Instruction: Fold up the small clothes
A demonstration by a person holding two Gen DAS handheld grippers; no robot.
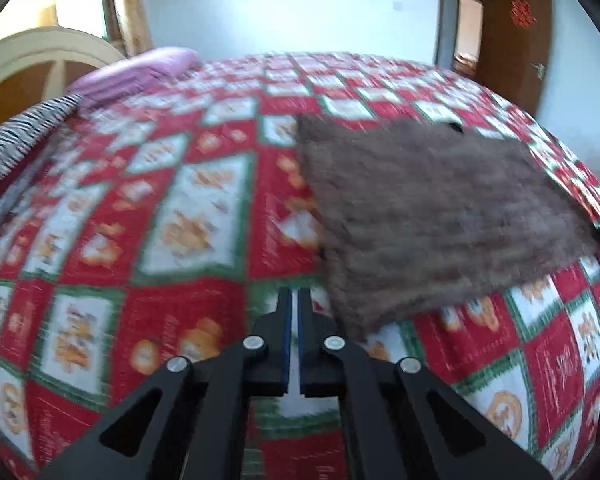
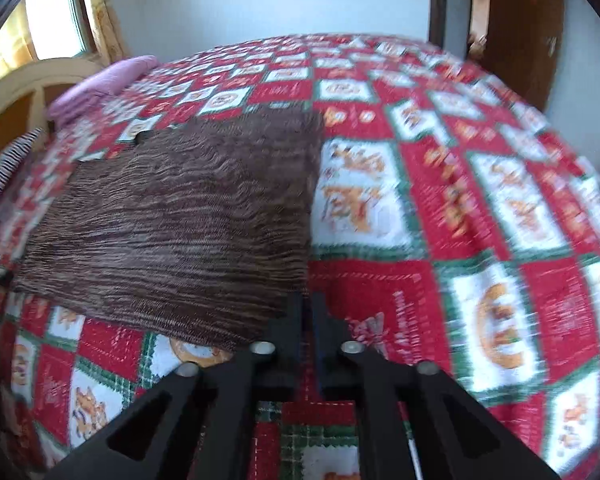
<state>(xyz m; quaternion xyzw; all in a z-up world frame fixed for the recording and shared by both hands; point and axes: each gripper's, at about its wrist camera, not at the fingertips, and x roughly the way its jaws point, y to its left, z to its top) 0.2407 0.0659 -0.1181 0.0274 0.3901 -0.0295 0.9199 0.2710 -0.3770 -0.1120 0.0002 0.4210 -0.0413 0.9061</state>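
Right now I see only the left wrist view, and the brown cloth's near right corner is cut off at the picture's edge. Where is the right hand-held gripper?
Observer: The right hand-held gripper has its tips right at that near right corner of the brown cloth.
Operator: Is the corner lifted?
Observer: No. In the right wrist view it looks flat on the quilt, like the rest of the cloth.

Motion blur smears the prints on the red, white and green patchwork quilt (image 1: 204,208) past reading in both views, the black-and-white striped cloth (image 1: 16,140) is cut by the left wrist picture's left edge, and the brown ribbed knit garment (image 2: 180,224) hides the quilt beneath it.
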